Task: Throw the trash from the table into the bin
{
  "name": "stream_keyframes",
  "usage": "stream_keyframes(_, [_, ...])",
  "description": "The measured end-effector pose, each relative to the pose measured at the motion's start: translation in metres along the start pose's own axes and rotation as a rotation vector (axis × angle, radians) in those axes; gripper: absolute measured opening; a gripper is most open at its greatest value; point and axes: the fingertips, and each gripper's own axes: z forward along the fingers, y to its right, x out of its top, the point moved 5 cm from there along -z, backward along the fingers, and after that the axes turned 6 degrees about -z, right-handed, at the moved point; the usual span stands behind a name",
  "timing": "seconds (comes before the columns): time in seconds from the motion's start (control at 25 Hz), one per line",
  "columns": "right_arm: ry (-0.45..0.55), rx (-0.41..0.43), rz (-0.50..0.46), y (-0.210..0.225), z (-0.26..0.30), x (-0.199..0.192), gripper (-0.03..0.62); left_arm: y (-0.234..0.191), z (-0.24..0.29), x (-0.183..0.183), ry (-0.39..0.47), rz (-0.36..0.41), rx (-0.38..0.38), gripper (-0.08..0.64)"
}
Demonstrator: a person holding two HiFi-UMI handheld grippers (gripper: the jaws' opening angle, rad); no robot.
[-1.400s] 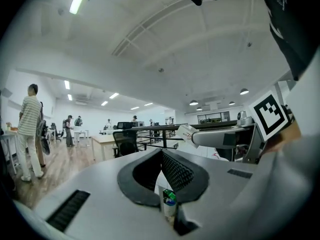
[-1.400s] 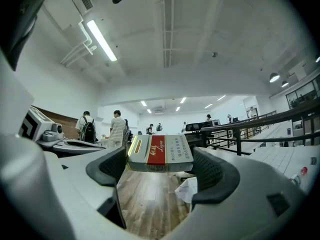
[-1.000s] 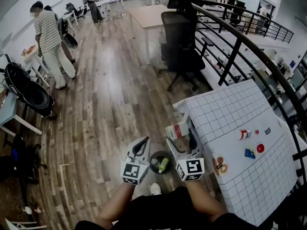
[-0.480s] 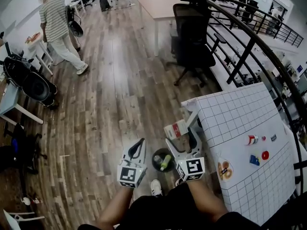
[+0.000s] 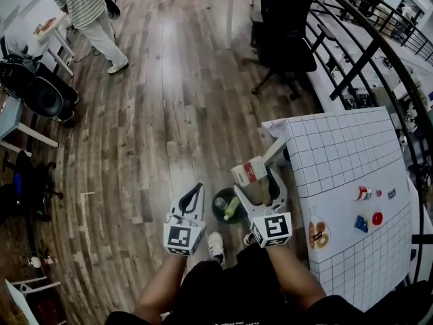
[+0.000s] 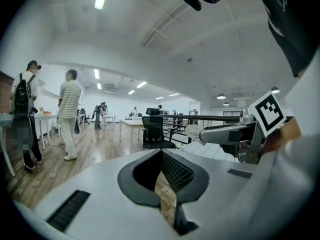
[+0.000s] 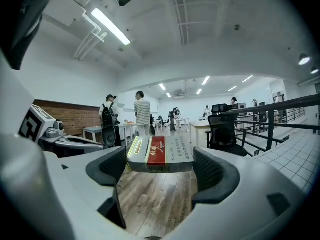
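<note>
One small carton (image 7: 160,154), pinched end to end by the right gripper's (image 5: 257,183) fingers, in the air near the floor bin (image 5: 216,213) beside the bench (image 5: 338,158). Left gripper (image 5: 195,193): fingers pressed together, empty. Handling: centre over the bin's mouth, lower, then release.

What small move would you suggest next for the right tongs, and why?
Probably draw the right tongs a little toward the bin before letting go. They grip the red-and-white box, which in the head view appears to sit just past the bin's rim rather than over its opening.
</note>
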Motion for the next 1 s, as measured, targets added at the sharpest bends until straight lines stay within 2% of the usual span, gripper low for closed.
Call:
stream_keyframes(0.56, [-0.241,0.175,0.011,-0.036,0.004,-0.123,0.413,-0.008,0.005,-0.087,-0.133,-0.068,0.058,0.023])
stream_keyframes(0.8, [-0.325,0.215,0.009,-0.046,0.007,-0.169,0.413,-0.002,-0.005,-0.124,-0.197,-0.105,0.082,0.023])
stream_keyframes(1.0, [-0.391,0.239,0.032,-0.051,0.007,-0.204,0.413,0.002,-0.004,-0.139,-0.222,-0.107,0.082,0.023])
